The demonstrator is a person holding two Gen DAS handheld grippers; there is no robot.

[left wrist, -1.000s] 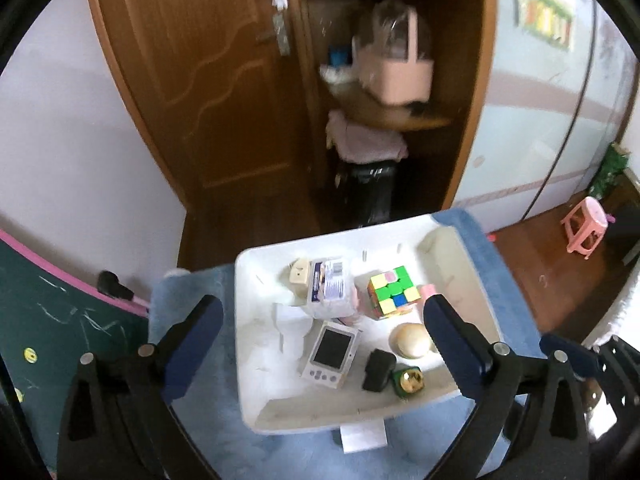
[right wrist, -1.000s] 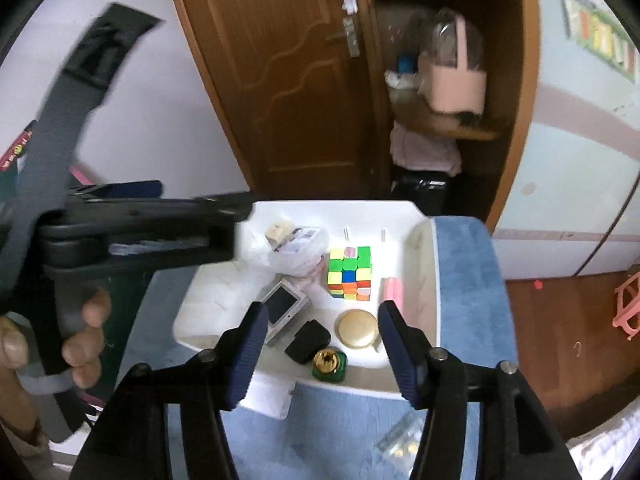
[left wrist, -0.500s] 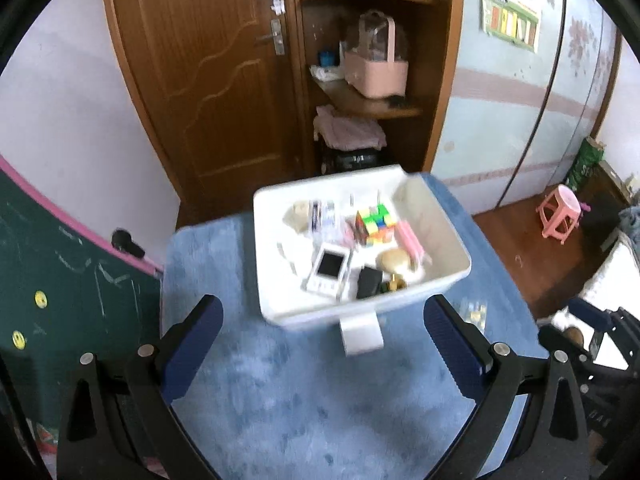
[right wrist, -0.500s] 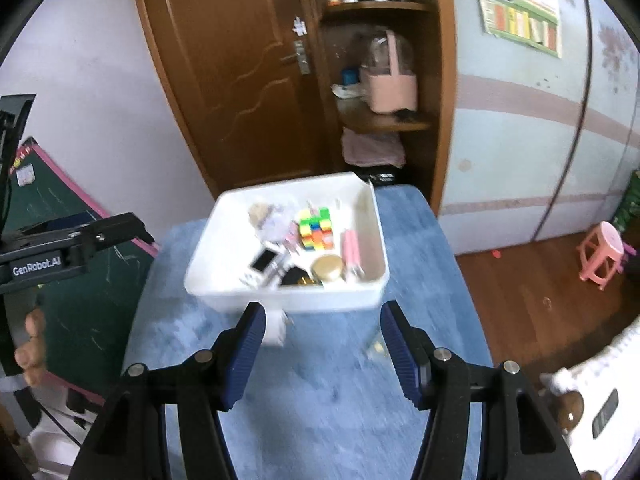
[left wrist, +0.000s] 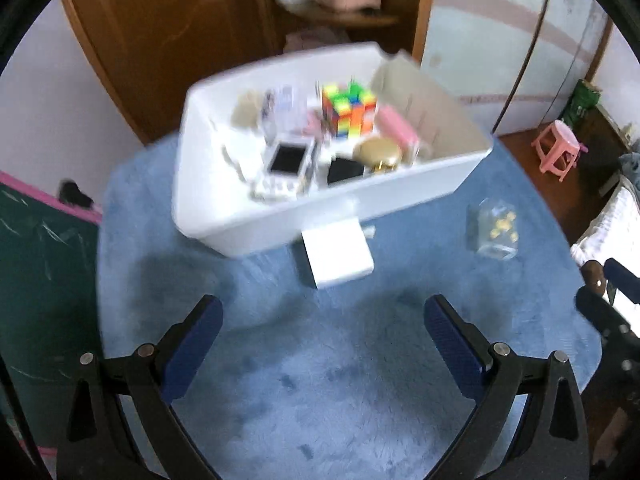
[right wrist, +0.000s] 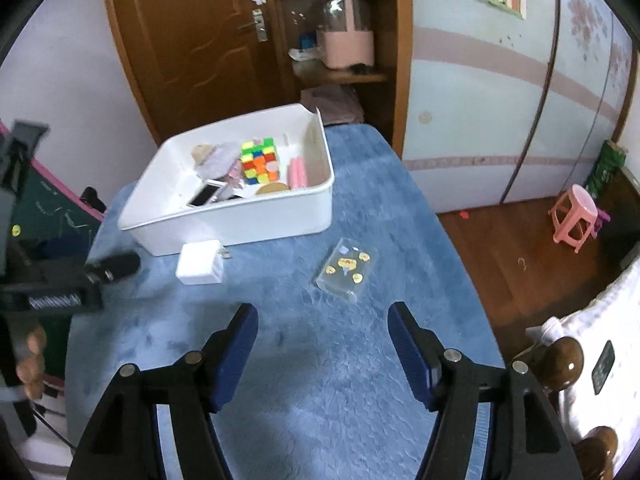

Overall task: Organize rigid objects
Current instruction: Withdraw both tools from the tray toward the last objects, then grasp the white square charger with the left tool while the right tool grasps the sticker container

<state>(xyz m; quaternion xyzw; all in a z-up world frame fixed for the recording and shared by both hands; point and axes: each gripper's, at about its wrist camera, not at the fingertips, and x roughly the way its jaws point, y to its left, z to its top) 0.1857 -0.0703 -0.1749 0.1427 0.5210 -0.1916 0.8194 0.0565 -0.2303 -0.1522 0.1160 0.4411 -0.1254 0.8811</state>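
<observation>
A white bin [left wrist: 408, 190] [right wrist: 280, 212] on the blue carpeted table holds a colour cube [left wrist: 349, 109] [right wrist: 260, 160], a pink bar [left wrist: 397, 126] [right wrist: 298, 172], a white handheld device [left wrist: 286, 166] [right wrist: 206, 195], a gold round lid [left wrist: 378, 151] and a black item [left wrist: 345, 170]. Outside it lie a white charger block [left wrist: 337, 253] [right wrist: 199, 267] and a clear sticker case [left wrist: 494, 229] [right wrist: 346, 269]. My left gripper [left wrist: 323, 316] hangs open, empty, short of the block. My right gripper [right wrist: 323, 322] is empty, its jaws opening, just short of the case.
A wooden door [right wrist: 188, 36] and open cupboard with a pink basket [right wrist: 347, 42] stand behind the table. A green chalkboard [left wrist: 36, 264] lies left, a pink stool [right wrist: 574, 216] on the wooden floor right, a bedpost [right wrist: 560, 362] near right. A hand [right wrist: 30, 364] holds the left gripper.
Both grippers have pulled back from over the bin and dropped toward the carpet. The charger block and sticker case have come into view. The right jaws stand wider.
</observation>
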